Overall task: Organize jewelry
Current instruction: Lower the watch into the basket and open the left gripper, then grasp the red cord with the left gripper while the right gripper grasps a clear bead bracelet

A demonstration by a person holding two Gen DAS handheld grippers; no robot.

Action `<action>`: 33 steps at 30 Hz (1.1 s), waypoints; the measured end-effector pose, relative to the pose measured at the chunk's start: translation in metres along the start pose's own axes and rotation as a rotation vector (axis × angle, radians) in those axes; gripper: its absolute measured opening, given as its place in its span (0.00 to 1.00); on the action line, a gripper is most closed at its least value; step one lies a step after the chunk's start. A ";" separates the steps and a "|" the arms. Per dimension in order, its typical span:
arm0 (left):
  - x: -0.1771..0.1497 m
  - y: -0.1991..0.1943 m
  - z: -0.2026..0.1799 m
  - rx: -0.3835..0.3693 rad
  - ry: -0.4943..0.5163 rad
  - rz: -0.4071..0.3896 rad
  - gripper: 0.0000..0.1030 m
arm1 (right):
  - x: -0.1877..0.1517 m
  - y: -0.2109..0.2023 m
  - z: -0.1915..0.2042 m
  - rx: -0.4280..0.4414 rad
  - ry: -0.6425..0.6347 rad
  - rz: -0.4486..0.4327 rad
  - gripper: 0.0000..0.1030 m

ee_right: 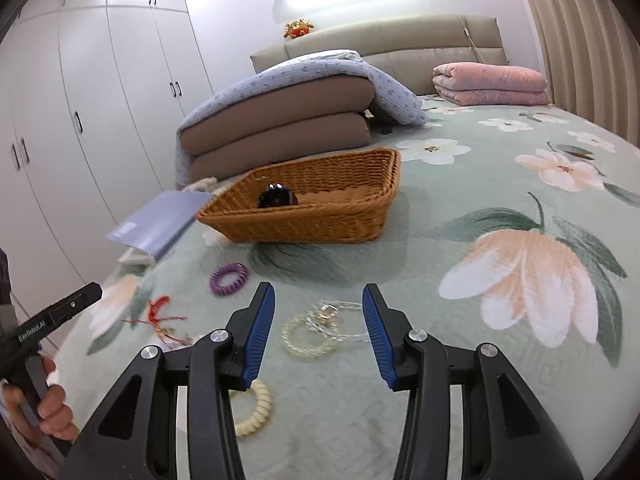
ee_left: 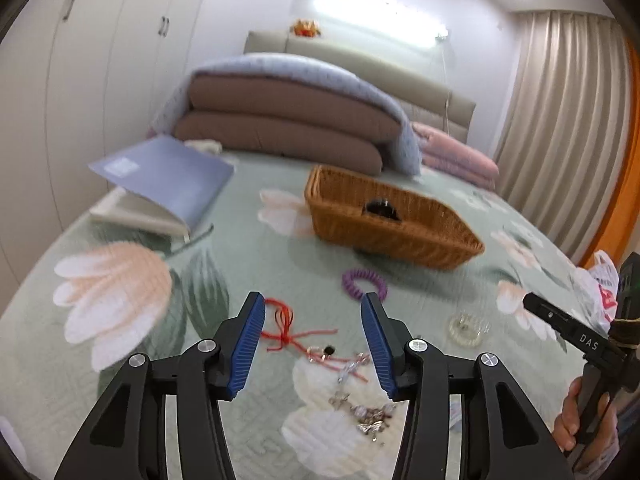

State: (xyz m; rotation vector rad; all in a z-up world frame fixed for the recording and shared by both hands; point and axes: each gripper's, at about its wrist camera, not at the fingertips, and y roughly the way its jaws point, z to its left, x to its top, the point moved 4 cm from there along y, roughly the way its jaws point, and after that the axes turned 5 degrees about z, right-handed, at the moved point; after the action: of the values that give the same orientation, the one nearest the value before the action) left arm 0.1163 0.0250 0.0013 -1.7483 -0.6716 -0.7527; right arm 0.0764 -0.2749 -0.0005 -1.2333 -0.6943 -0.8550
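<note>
- Bedroom: bed [ee_right: 460, 208] under a green floral quilt, white wardrobes [ee_right: 80, 92], beige curtain [ee_left: 560, 120].
- Folded duvets [ee_right: 280, 120] and a blue folder [ee_left: 168, 176] lie behind the woven basket [ee_right: 320, 216], which holds a dark item [ee_right: 276, 197].
- Left claw [ee_left: 312, 344], apart, over red cord [ee_left: 288, 332] and silver charms [ee_left: 360, 408]; purple coil [ee_left: 364, 282] ahead.
- Right claw [ee_right: 318, 332], apart, over pearl bracelet [ee_right: 308, 338]; cream coil [ee_right: 256, 412] beneath.

Room as I see it from both wrist views: bed with green floral quilt [ee_right: 500, 184]. Beige padded headboard [ee_right: 400, 40] at the far edge, small orange plush toy [ee_right: 298, 29] on top. Folded brown bedding [ee_right: 280, 120] under a blue-patterned blanket [ee_right: 392, 88]; folded pink quilt [ee_right: 492, 82] near the far right corner. White wardrobe doors [ee_right: 100, 100] on the left wall. Beige curtain [ee_left: 560, 120] on the right. Bright wall light [ee_left: 380, 12] above the headboard.
</note>
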 end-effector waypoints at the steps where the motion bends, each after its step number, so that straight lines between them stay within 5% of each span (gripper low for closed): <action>1: -0.002 0.004 0.001 0.001 0.000 0.015 0.61 | -0.001 0.002 0.000 -0.027 -0.018 0.000 0.48; 3: -0.008 0.012 0.008 -0.016 -0.026 0.058 0.71 | -0.003 0.008 -0.003 -0.053 -0.031 0.015 0.48; 8: -0.015 0.032 0.020 0.015 -0.048 0.138 0.71 | -0.004 0.018 -0.017 -0.050 0.016 0.056 0.48; 15: -0.005 0.043 0.060 -0.044 -0.217 0.173 0.70 | 0.004 0.025 -0.035 -0.074 0.069 0.073 0.48; 20: 0.004 0.063 0.051 -0.058 -0.176 0.243 0.59 | 0.005 0.039 -0.032 -0.054 0.035 0.126 0.48; 22: 0.001 0.070 0.046 -0.057 -0.151 0.265 0.43 | 0.003 0.045 -0.032 -0.046 0.036 0.150 0.48; 33: -0.008 0.095 0.053 -0.060 -0.153 0.315 0.40 | -0.005 0.078 -0.040 0.003 0.082 0.273 0.31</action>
State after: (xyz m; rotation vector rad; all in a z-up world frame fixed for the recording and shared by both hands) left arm 0.1906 0.0491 -0.0746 -1.9230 -0.4619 -0.4298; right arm 0.1401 -0.3046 -0.0524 -1.2498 -0.4475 -0.6733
